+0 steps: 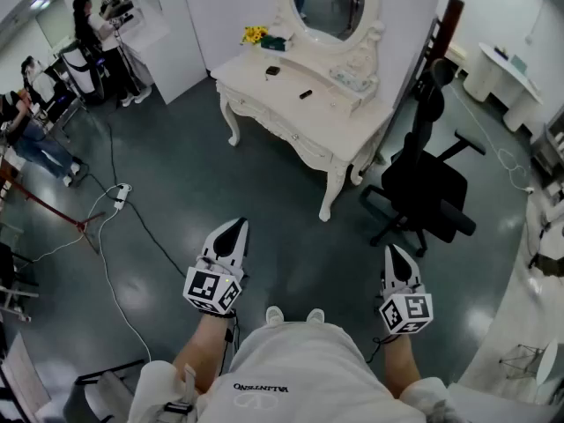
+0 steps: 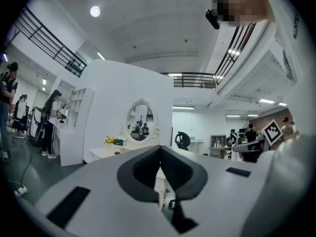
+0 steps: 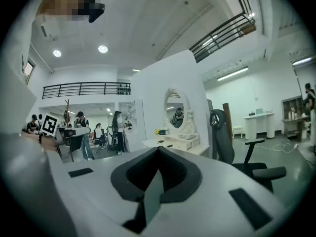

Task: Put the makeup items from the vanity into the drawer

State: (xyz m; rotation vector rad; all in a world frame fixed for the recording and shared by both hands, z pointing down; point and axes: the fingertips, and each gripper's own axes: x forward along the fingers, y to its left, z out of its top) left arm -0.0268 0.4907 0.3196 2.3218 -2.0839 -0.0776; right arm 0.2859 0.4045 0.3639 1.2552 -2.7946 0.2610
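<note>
Left hand-held gripper (image 1: 236,229): pressed together at the tips, pinching nothing, held about level, low in front of the person's body. Right hand-held gripper (image 1: 393,250): likewise closed tip to tip and empty, well apart from the left one. Both over bare dark floor (image 1: 194,183), pointing toward the vanity (image 1: 300,135) and well short of it.

On the vanity's white tabletop (image 1: 264,91): a small dark item (image 1: 273,70) toward the back left and a second dark item (image 1: 305,94) nearer the middle, apart from each other, both too small to tell what kind of makeup. At the back left corner: yellow flowers (image 1: 254,34) just beside a teal box (image 1: 276,43). Behind these: an oval mirror (image 1: 333,3) in a carved white frame. Drawer front not told apart from the carved apron.

Right of the vanity, near its corner leg: a black office chair (image 1: 432,188). On the floor to the left: a white power strip (image 1: 121,196) with cables trailing off. Farther left, by a white partition (image 1: 167,42): several people, standing and sitting.
</note>
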